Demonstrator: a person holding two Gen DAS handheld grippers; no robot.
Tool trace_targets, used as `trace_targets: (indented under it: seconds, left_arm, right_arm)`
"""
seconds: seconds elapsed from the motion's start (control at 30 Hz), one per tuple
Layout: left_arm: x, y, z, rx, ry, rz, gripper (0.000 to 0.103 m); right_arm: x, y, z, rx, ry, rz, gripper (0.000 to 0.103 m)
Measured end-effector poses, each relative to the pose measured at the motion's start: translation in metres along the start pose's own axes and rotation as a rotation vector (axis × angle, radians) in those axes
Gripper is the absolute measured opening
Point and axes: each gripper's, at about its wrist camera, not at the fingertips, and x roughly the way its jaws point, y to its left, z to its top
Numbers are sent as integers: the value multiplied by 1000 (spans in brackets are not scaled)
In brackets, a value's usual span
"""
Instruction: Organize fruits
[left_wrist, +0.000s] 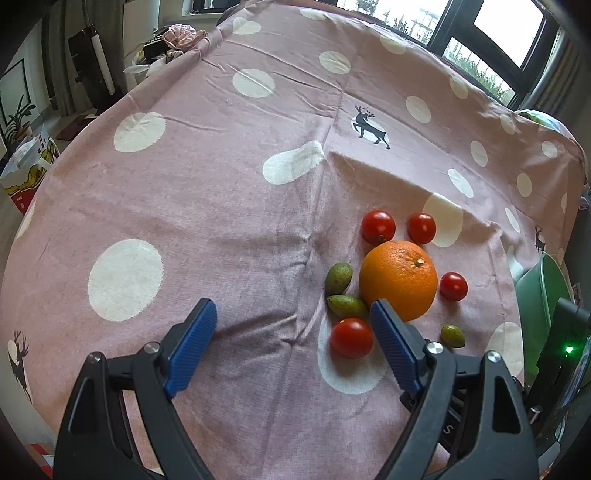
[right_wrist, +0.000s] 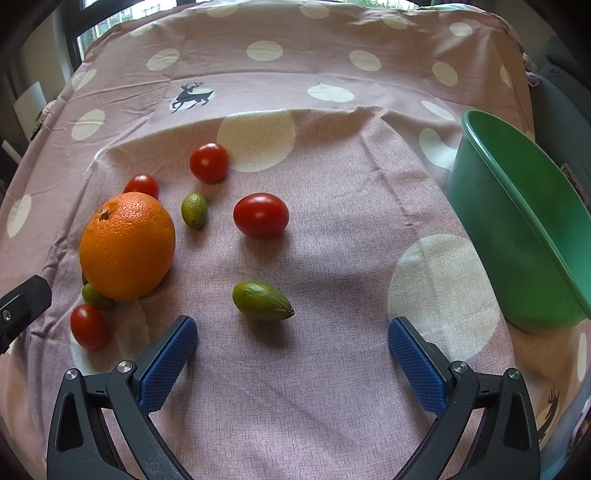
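An orange (left_wrist: 399, 278) lies on the pink dotted cloth, with several red cherry tomatoes around it, one (left_wrist: 351, 338) close to my left gripper's right fingertip. Two small green fruits (left_wrist: 338, 277) rest against the orange's left side and a third (left_wrist: 452, 335) lies to its right. My left gripper (left_wrist: 291, 308) is open over bare cloth, left of the fruit. In the right wrist view the orange (right_wrist: 127, 245) is at the left and a green fruit (right_wrist: 262, 300) lies just beyond my open right gripper (right_wrist: 292, 325). A red tomato (right_wrist: 261, 215) sits farther back.
A green plastic bowl (right_wrist: 517, 229) stands tilted at the right, also seen at the right edge as the bowl (left_wrist: 539, 295). The clothed table (right_wrist: 332, 406) is wrinkled. Part of the left gripper's body (right_wrist: 22, 306) shows at the left edge. Windows and clutter lie beyond the table.
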Motion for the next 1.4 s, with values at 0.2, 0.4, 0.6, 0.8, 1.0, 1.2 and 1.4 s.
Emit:
trace_targets:
  seconds: [0.2, 0.4, 0.6, 0.8, 1.0, 1.2, 1.4]
  left_arm:
    - [1, 5, 2, -22, -1, 20, 85]
    - [2, 1, 0, -2, 10, 2, 85]
    - [2, 4, 1, -17, 12, 4, 85]
    - [2, 0, 0, -5, 16, 5, 85]
    - [2, -4, -2, 15, 18, 3, 85]
    - [3, -4, -2, 18, 23, 3, 85]
    - [4, -5, -2, 19, 27, 10, 85]
  right_arm:
    - [0, 0, 0, 0, 0, 0, 102]
    - [0, 0, 0, 0, 0, 0, 102]
    - [0, 0, 0, 0, 0, 0, 102]
    - [0, 0, 0, 0, 0, 0, 102]
    - [0, 0, 0, 0, 0, 0, 102]
    - [0, 0, 0, 0, 0, 0, 102]
    - [0, 0, 0, 0, 0, 0, 102]
